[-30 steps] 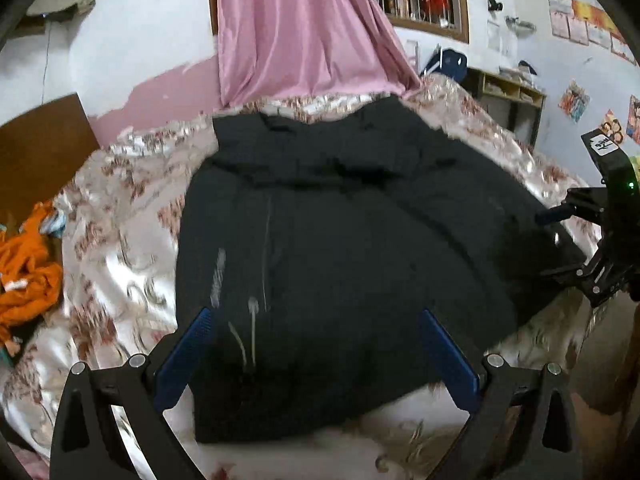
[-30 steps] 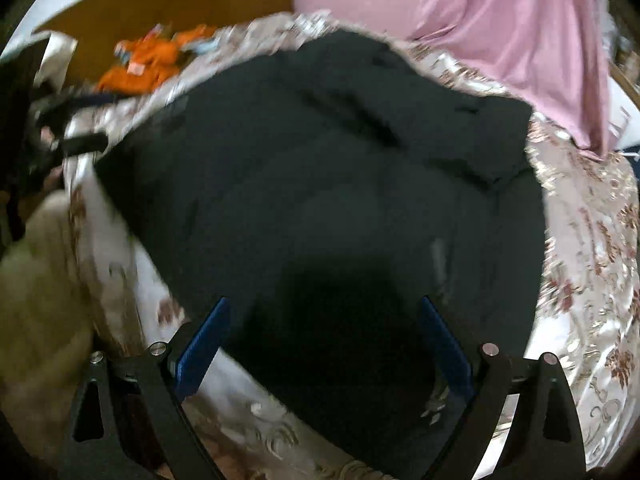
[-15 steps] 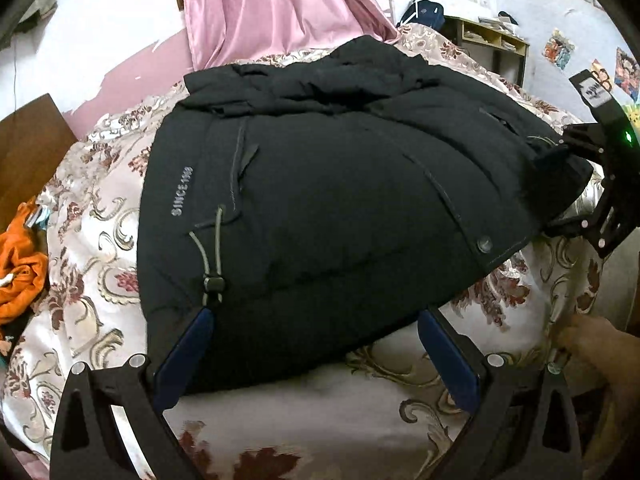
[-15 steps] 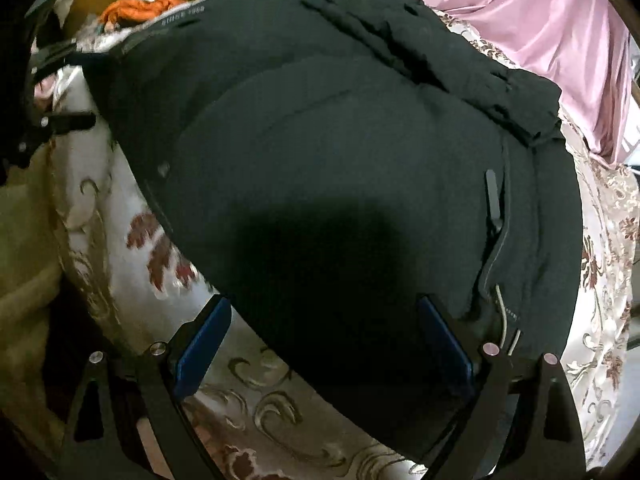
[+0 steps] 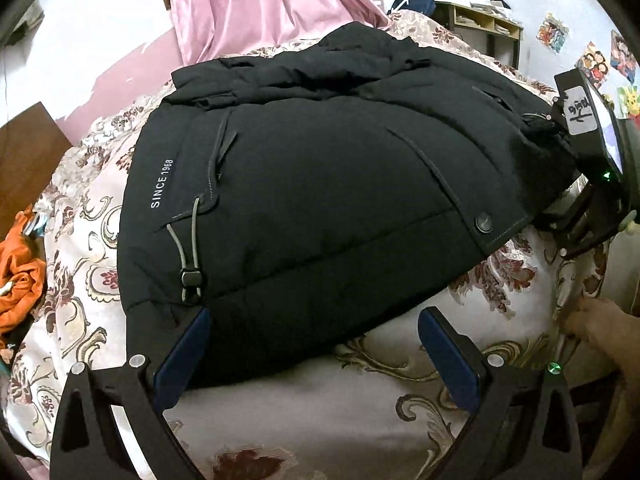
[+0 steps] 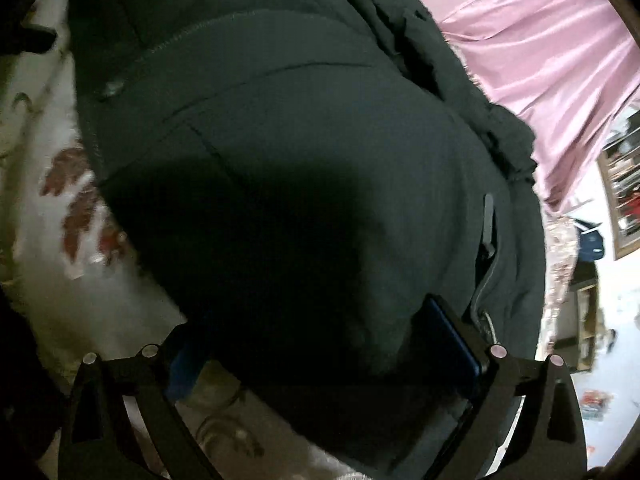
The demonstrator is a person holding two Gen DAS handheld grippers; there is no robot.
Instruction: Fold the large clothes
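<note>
Right now the left gripper (image 5: 314, 354) stands wide, its blue pads straddling the near hem of the black padded jacket (image 5: 320, 184) without pinching it. The right gripper (image 6: 320, 344) is also spread wide, jacket fabric bulging between its fingers at the hem's other corner; in the left view its body (image 5: 592, 184) sits against that side edge. The jacket lies flat across the floral bedspread (image 5: 400, 400), hood end toward the pink curtain (image 5: 256, 4), with a drawcord toggle (image 5: 191, 278) just beside the left pad.

To do this well, I judge each gripper should push in deep enough to catch all padded layers, closing firmly on the hem corners rather than the slippery shell. Keep the cord out of the pinch, then lift both corners evenly so the fold lands square.
</note>
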